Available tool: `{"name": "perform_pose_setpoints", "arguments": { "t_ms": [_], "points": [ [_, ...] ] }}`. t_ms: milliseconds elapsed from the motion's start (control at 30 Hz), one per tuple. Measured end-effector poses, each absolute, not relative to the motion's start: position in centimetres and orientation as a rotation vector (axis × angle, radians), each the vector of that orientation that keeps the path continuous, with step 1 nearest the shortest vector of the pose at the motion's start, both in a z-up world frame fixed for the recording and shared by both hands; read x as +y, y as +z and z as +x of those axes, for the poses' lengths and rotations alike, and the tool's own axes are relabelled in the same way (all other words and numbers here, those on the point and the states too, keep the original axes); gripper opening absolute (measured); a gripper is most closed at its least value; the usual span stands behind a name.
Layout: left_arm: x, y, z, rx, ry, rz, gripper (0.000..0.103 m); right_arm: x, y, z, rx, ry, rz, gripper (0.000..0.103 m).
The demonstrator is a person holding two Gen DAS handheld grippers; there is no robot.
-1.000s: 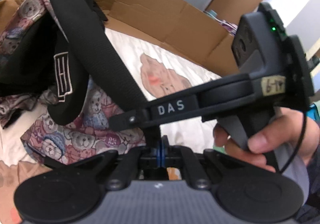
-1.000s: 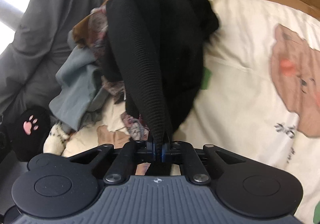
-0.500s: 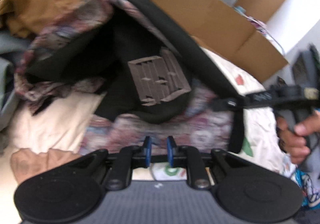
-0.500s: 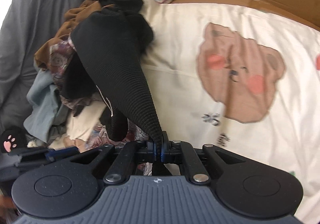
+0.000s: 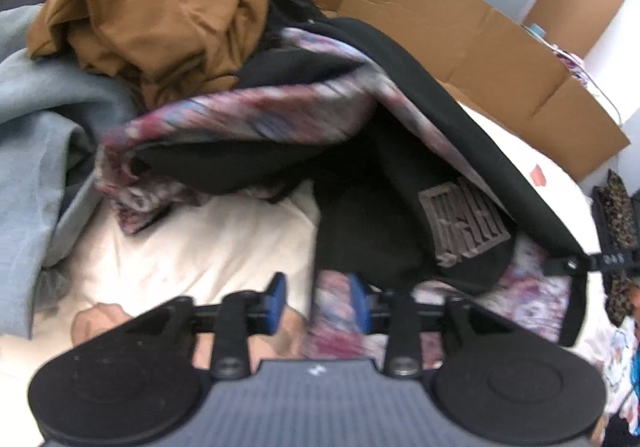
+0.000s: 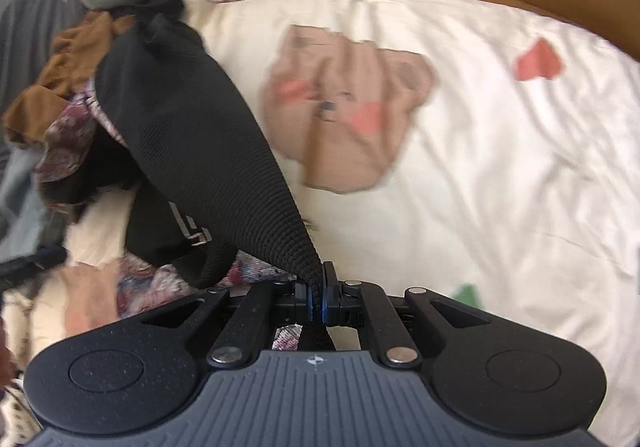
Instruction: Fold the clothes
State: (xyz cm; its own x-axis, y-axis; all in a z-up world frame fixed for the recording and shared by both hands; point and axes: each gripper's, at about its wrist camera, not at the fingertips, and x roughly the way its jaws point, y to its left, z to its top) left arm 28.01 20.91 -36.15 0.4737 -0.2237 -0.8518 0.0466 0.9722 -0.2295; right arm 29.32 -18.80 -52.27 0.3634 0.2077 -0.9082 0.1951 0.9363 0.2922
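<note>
Between the left gripper's (image 5: 316,301) fingers, which have spread apart since half a second ago, a patterned hem of the black bear-lined garment (image 5: 400,183) sits unpinched. Further right, the right gripper (image 6: 316,297) stays pinching its ribbed waistband, stretched from the pile over the bed (image 6: 500,167); folding is not yet settled.

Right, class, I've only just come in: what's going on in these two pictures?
A person is sorting laundry on a bed with two handheld grippers. The right gripper is clamped on the ribbed black band of a black garment, pulling it from the clothes pile. The left gripper is open, its fingers either side of the patterned lining. Nothing is folded yet.
</note>
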Motion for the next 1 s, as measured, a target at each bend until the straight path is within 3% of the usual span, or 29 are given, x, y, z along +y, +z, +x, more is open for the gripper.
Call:
{"name": "perform_pose_setpoints", "arguments": {
  "t_ms": [167,567,633,700,1000],
  "points": [
    [22.6,-39.1,30.9,1.069,-0.123,-0.166,0.061,-21.4,-53.1,27.8,1.229,-0.067,0.372,0.002],
    [25.8,-43.4,35.3,1.088,-0.046,-0.101,0.069,-26.1,-53.8,25.0,1.264,-0.237,0.368,0.002],
    [25.8,-43.7,35.3,1.083,-0.032,-0.099,0.073,-26.9,-54.0,24.4,1.272,-0.268,0.368,0.002],
    [26.6,-44.2,35.6,1.079,-0.011,-0.106,0.087,-27.6,-54.3,23.8,1.282,-0.294,0.364,0.002],
    [28.6,-46.2,37.5,1.090,0.015,-0.147,0.090,-30.5,-54.9,21.0,1.319,-0.409,0.350,0.002]
  ]
}}
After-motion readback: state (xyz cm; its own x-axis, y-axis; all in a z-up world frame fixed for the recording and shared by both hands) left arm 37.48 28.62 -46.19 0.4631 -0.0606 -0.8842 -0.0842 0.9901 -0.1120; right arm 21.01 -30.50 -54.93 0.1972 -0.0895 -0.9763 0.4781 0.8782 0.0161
